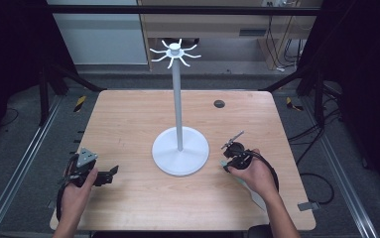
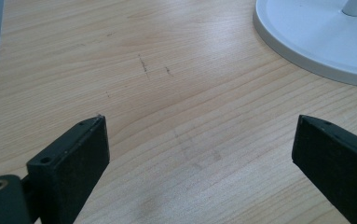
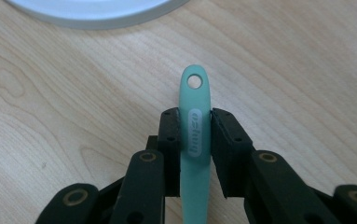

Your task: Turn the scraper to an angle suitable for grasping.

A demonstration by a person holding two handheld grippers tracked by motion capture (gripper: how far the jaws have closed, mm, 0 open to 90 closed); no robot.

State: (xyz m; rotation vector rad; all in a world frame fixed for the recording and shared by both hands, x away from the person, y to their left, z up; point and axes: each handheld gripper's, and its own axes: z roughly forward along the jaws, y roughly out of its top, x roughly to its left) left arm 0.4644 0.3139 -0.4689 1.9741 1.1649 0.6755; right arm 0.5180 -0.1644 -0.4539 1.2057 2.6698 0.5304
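Right gripper (image 3: 195,135) clamped on a teal handle (image 3: 195,140); left gripper (image 2: 199,154) idle, jaws wide apart over bare table (image 2: 167,93).

Handle: slim, mint-teal, rounded tip with a small hanging hole, pale oval logo patch between the pads. It lies low over the wood, near the white stand (image 1: 180,148), right of its round base.

Stand (image 1: 180,148) at table (image 1: 128,119) centre, left hand-held gripper (image 1: 109,174) left, handle (image 3: 195,135) right
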